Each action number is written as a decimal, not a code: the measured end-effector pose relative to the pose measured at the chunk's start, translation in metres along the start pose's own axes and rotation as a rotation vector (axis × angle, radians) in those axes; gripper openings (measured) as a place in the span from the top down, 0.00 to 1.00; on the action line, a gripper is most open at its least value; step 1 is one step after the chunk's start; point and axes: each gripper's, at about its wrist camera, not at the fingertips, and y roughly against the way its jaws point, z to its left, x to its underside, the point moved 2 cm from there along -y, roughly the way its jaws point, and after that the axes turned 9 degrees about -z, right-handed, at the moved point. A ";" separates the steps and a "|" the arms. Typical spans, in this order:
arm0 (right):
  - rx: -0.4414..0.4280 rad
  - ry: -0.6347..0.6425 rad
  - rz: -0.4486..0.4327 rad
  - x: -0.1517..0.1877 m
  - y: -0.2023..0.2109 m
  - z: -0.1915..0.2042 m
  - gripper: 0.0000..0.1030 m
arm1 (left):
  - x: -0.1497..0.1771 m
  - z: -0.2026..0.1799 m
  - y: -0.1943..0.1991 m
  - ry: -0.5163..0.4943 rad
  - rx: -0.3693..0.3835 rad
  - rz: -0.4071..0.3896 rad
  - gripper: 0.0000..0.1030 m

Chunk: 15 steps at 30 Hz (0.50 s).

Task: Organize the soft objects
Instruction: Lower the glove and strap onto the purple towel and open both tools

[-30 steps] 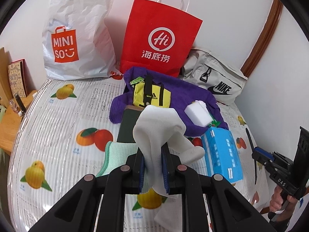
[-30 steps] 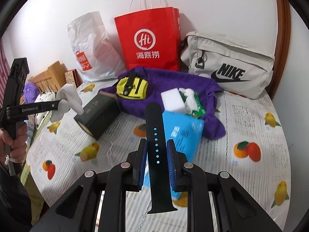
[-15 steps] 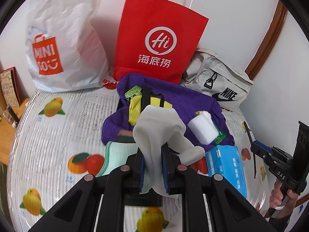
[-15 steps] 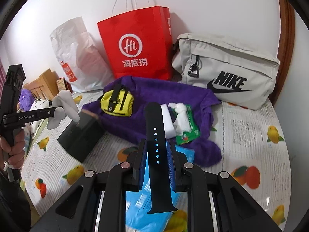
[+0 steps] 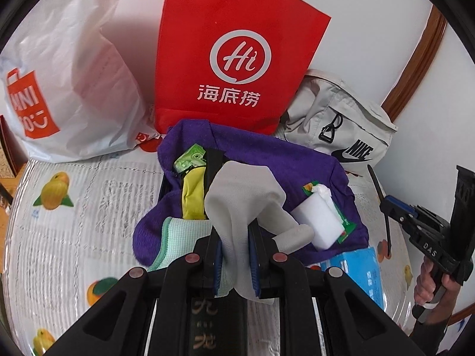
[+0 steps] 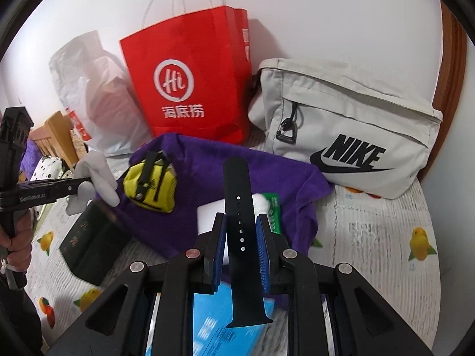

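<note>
in the left wrist view, your left gripper (image 5: 235, 259) has its jaws closed on one limp white sock (image 5: 240, 204), a smooth knit that bulges above the pads and droops to the right. under it lies a fuzzy purple towel (image 5: 267, 160), rumpled on the fruit-printed bedcover (image 5: 74, 207). on the towel sit one yellow pouch (image 5: 193, 198) with black straps, one blocky white sponge (image 5: 319, 219) and a green wrapper (image 5: 190, 158). a ribbed mint cloth (image 5: 181, 231) touches the towel's near edge, a dark box (image 5: 207, 326) with gold characters sits below the gripper, and a glossy blue pack (image 5: 359, 270) lies to the right. at the wall stand three bags: one crinkled white plastic bag (image 5: 74, 68), one stiff red paper bag (image 5: 237, 53), one grey nike bag (image 5: 341, 124). your right gripper (image 5: 386, 207) shows at the right edge.

in the right wrist view, your right gripper (image 6: 241, 249) has its jaws narrowed onto one black watch strap (image 6: 239, 207), a flat rubbery band with a row of small holes, standing upright between the blue pads. the sock (image 6: 95, 175) hangs from your left gripper (image 6: 86, 182) at the left, above the box (image 6: 92, 243). the towel (image 6: 207, 160), pouch (image 6: 151, 187), sponge (image 6: 207, 216) and blue pack (image 6: 213, 320) lie ahead, the same three bags behind: plastic bag (image 6: 89, 89), paper bag (image 6: 190, 80) and nike bag (image 6: 347, 130).
</note>
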 end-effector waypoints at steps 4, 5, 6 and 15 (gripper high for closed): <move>0.007 0.002 0.019 -0.003 -0.021 -0.008 0.80 | -0.005 -0.001 -0.014 -0.008 -0.002 0.016 0.85; 0.008 0.000 0.022 -0.003 -0.024 -0.010 0.80 | -0.006 -0.002 -0.019 -0.010 0.000 0.021 0.85; 0.013 -0.004 0.027 -0.003 -0.030 -0.013 0.80 | -0.008 -0.003 -0.023 -0.012 0.001 0.025 0.85; 0.063 -0.026 0.102 0.003 -0.072 -0.030 0.80 | -0.013 -0.017 -0.058 -0.036 0.048 0.076 0.85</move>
